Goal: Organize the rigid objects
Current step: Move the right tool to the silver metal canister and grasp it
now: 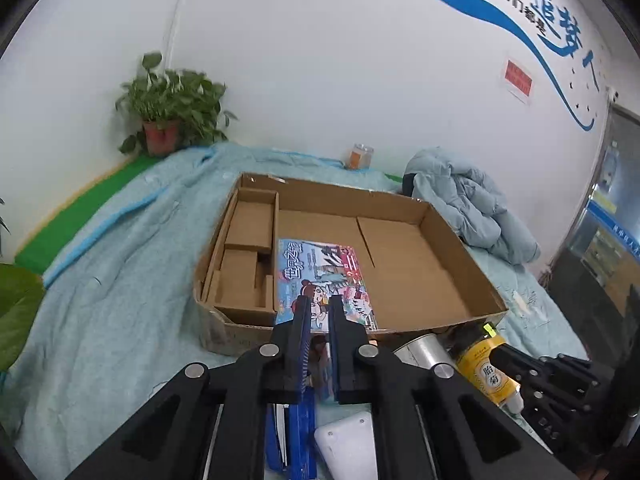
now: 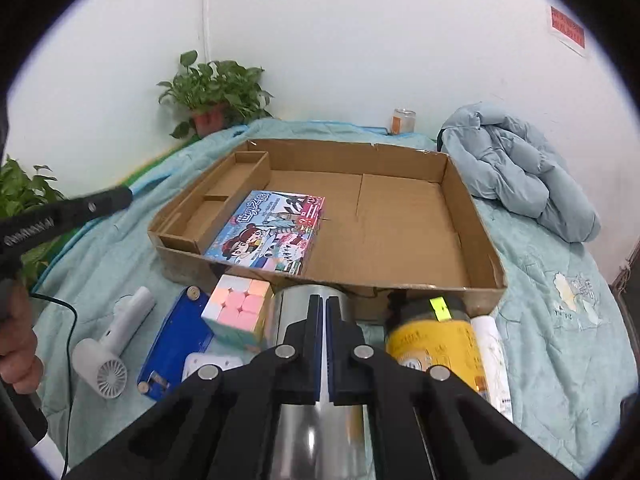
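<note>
Hovering: both tools pressed together, empty | game box (image 2: 266, 234) inside cardboard tray (image 2: 460, 204)

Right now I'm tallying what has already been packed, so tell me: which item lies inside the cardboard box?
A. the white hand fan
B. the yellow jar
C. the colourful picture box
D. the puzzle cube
C: the colourful picture box lies flat on the floor of the cardboard box, by its divider, while the puzzle cube, the white hand fan and the yellow jar sit outside on the blue blanket.
</note>
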`<action>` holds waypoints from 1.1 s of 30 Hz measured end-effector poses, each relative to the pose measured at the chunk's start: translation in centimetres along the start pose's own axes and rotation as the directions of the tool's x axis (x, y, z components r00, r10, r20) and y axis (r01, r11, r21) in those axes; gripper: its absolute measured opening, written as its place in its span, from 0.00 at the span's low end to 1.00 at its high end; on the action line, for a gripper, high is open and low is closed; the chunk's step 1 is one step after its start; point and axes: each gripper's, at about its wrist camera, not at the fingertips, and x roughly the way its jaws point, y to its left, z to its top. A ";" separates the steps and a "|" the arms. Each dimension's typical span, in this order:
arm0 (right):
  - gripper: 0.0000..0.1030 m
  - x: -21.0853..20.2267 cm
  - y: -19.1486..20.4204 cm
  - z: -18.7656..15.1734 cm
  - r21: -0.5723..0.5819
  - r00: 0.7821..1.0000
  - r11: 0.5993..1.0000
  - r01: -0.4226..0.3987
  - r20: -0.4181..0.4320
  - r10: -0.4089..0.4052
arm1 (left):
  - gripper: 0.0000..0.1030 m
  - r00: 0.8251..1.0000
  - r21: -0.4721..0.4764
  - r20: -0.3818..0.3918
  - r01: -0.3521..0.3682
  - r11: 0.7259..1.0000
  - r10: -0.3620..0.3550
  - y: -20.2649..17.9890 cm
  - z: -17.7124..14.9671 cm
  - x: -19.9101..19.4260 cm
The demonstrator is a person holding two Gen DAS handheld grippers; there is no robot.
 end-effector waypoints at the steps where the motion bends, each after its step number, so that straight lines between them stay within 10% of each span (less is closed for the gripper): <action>1: 0.15 -0.5 -0.1 -0.3 -0.003 1.000 1.000 -0.009 -0.001 0.009 | 0.51 1.000 0.015 0.003 -0.014 1.000 0.014 -0.6 -0.4 -0.5; 2: 0.55 -0.9 -0.1 -0.6 -0.005 1.000 1.000 -0.009 -0.001 0.009 | 1.00 1.000 0.019 -0.005 -0.027 0.999 0.027 -1.1 -0.7 -0.9; 4: 0.99 -1.8 -0.3 -1.3 0.017 0.999 0.999 -0.033 0.034 0.032 | 1.00 1.000 -0.002 0.015 -0.004 1.000 0.004 -1.7 -1.5 -1.7; 24: 0.87 4.7 -0.4 -5.4 0.073 0.960 0.992 -0.104 -0.253 0.120 | 0.99 0.981 -0.071 -0.170 0.083 0.994 -0.094 -1.2 -6.7 -1.8; 33: 0.77 0.3 -0.8 -8.9 0.103 0.944 0.991 -0.091 -0.308 0.118 | 0.99 0.914 -0.091 -0.290 0.269 0.959 -0.283 -3.8 -9.0 -1.2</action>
